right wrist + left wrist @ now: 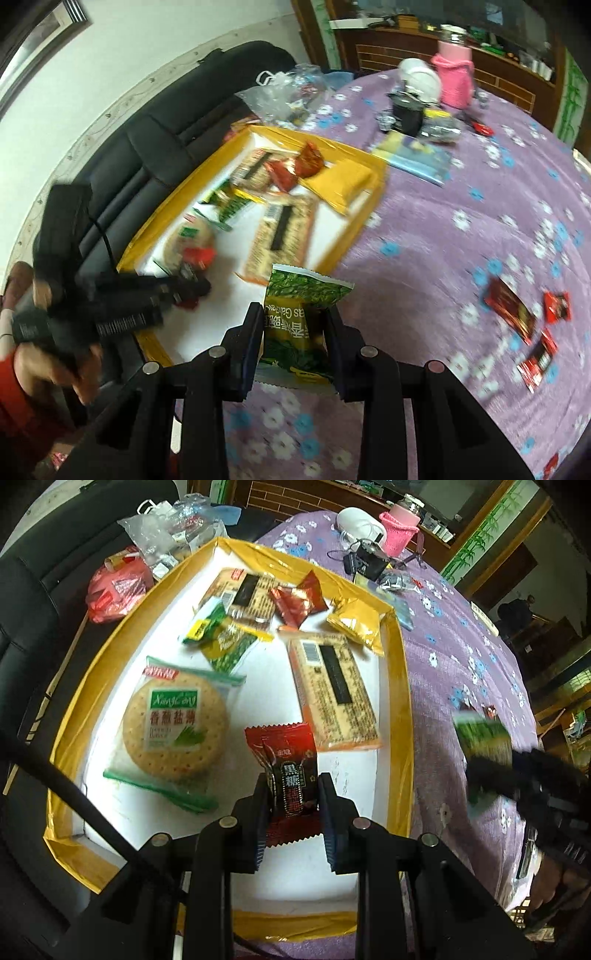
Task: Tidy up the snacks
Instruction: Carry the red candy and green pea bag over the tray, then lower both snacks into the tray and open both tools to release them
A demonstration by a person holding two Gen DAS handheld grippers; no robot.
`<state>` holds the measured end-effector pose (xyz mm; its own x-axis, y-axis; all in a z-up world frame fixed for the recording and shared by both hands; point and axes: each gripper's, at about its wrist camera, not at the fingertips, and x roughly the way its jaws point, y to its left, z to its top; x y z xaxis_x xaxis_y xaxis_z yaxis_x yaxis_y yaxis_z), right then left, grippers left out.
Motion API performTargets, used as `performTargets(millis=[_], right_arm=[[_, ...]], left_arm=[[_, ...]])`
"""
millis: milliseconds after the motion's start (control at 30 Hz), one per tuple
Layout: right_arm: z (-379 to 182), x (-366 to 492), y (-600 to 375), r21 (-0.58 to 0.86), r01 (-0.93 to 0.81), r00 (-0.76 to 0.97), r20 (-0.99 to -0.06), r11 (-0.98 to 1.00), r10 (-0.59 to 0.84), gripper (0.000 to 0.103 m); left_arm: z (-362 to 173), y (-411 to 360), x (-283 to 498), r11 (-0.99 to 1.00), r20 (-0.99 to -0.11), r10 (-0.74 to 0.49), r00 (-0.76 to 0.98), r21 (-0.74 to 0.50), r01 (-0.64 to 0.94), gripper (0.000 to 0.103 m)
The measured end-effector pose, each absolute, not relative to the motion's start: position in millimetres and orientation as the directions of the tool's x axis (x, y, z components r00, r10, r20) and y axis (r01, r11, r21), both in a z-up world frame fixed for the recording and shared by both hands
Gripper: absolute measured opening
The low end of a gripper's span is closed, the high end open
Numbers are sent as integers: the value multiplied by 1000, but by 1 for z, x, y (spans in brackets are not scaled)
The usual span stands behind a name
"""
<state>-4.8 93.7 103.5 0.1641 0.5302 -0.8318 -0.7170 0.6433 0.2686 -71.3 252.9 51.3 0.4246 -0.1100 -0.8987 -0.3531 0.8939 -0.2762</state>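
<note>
A yellow-rimmed box [400, 672] with a white floor holds several snack packets: a round cracker pack [175, 720], two long beige packs [334, 688], green, red and yellow packets. My left gripper [293, 812] is shut on a red and black candy packet [288, 771] above the box's near part. My right gripper [293, 343] is shut on a green snack packet [299, 317] held above the purple cloth, just right of the box [375, 164]. The right gripper with its green packet also shows blurred in the left wrist view [484, 746].
Three red candy packets [509, 308] lie on the purple flowered tablecloth [443, 236] at the right. A pink knitted bottle [454, 77], a white bowl, a black cup and plastic bags stand at the far side. A black sofa [155, 140] lies left of the box.
</note>
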Motion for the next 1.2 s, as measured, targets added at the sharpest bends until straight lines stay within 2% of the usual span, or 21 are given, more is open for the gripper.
performTargets(millis=[333,567,1200], right_arm=[[92,16,179,358,-743,28,-827,565,561,32],[71,17,225,302,-774,22,-865,556,501,32],[50,26,249,262,-795,22,-888,546,459,32]], left_arm=[[37,267,-87,877,-897,-164,410,-323,-357,27],[32,270,-82,875,-894,-182,409,-337,-348,27],[29,275,-74,872,-889,-201,412,-354,-338,27]])
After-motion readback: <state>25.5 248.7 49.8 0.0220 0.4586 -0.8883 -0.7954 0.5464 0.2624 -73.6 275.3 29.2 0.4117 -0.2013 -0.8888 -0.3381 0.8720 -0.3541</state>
